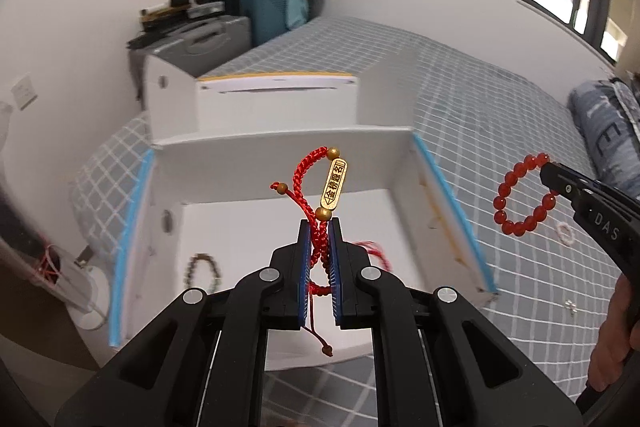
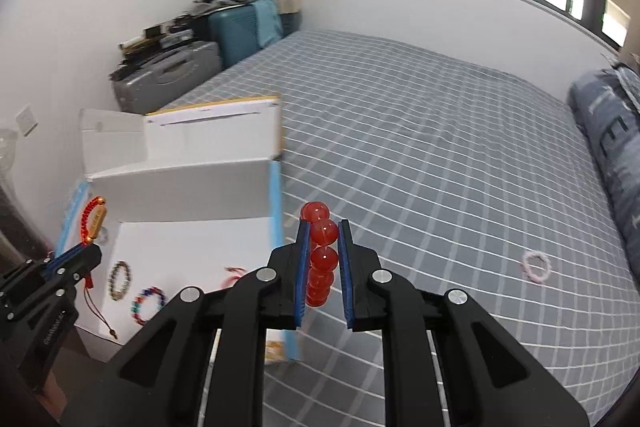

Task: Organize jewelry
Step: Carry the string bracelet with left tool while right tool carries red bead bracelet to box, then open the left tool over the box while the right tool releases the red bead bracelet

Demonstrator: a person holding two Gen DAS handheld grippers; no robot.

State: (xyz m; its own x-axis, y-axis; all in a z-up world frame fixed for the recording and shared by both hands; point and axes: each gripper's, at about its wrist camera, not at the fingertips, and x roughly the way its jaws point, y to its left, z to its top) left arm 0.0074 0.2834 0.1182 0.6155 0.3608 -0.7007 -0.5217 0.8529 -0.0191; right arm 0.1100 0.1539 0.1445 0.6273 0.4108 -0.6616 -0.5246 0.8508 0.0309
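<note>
A red braided cord bracelet [image 1: 320,211] with a gold charm was pinched in the left gripper [image 1: 319,227] above the open white box [image 1: 280,163]. The right gripper [image 2: 323,227] clenched a red bead bracelet [image 2: 320,255] over the checked bedspread [image 2: 440,155], beside the box.

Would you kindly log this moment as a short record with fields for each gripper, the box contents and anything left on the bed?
left gripper: jaws shut on red braided cord bracelet with a gold charm, held over the box
right gripper: jaws shut on red bead bracelet, held above the bed
white cardboard box: open; holds a brown bead bracelet, a multicoloured bead bracelet and a red cord piece
bed: pink bead bracelet lying loose
</note>
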